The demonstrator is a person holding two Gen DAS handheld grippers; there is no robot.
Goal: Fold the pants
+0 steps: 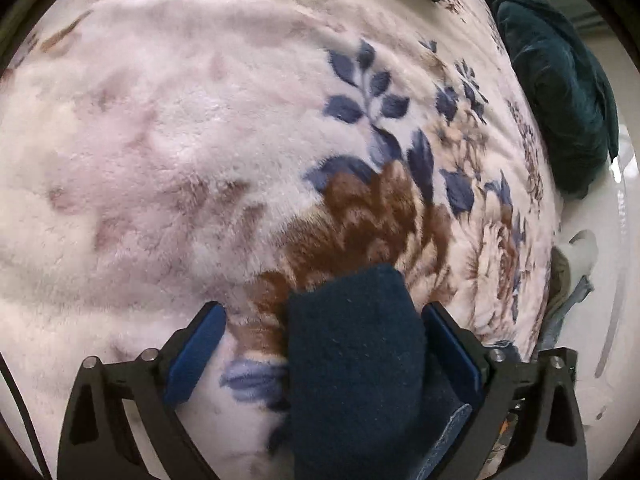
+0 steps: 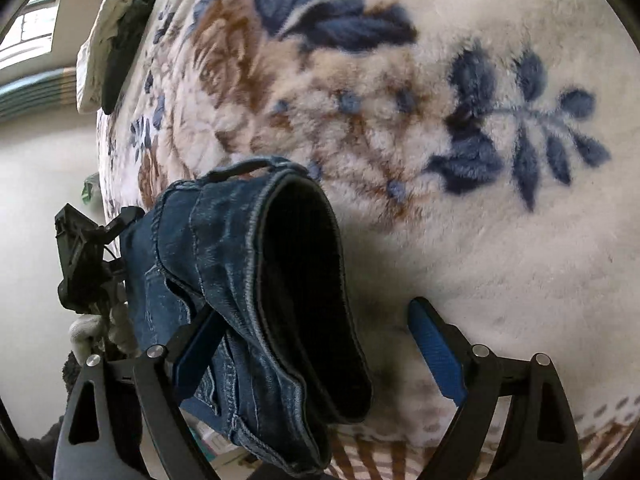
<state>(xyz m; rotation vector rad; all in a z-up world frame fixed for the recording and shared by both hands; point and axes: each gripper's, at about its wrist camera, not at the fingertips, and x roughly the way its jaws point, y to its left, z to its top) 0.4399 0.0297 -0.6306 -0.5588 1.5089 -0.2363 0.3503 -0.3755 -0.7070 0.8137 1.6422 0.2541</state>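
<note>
One pair of jeans (image 2: 224,280) hangs over floral blanket (image 2: 460,240). Two grippers: left gripper (image 1: 324,320) spread, dark lining between its fingers; right gripper (image 2: 316,320) spread, denim draped over one finger.

The blanket (image 1: 180,160) is pale pink-white with blue leaves and brown flowers. The pants (image 2: 208,248) are faded blue outside and dark navy inside. Beside the blanket, a pillow (image 1: 560,100) is dark teal.
</note>
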